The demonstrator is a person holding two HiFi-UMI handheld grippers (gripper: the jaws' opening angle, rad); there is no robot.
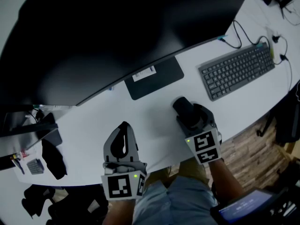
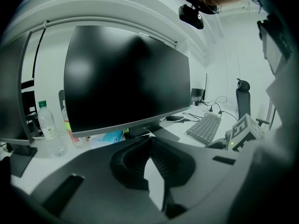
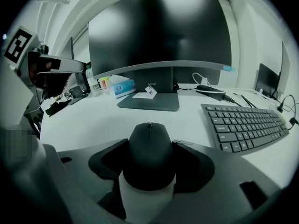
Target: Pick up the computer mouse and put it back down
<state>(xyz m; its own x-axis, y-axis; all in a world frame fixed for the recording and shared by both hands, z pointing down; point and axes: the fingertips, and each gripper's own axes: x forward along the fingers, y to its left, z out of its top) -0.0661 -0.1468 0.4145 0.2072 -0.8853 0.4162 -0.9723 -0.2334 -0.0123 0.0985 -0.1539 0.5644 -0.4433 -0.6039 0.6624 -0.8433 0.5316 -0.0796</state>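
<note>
While the right gripper (image 1: pixel 187 115) is clamping its jaws on the sides of the black mouse (image 3: pixel 149 153), the mouse is sitting low over the white bench (image 3: pixel 88 120), near the keyboard (image 3: pixel 245 125), and I cannot tell whether it is touching the surface. The left gripper (image 2: pixel 150 140) is hanging alongside with its jaws closed on nothing. The grasp is looking done; setting the mouse down for good and letting go are, in my judgement, remaining.

A big dark monitor (image 3: pixel 159 31) stood straight ahead of the right jaws on its flat base (image 3: pixel 149 101); a grey keyboard (image 3: pixel 245 125) lay ahead and to their right — a water bottle (image 2: pixel 49 127) stood far left of the left jaws.
</note>
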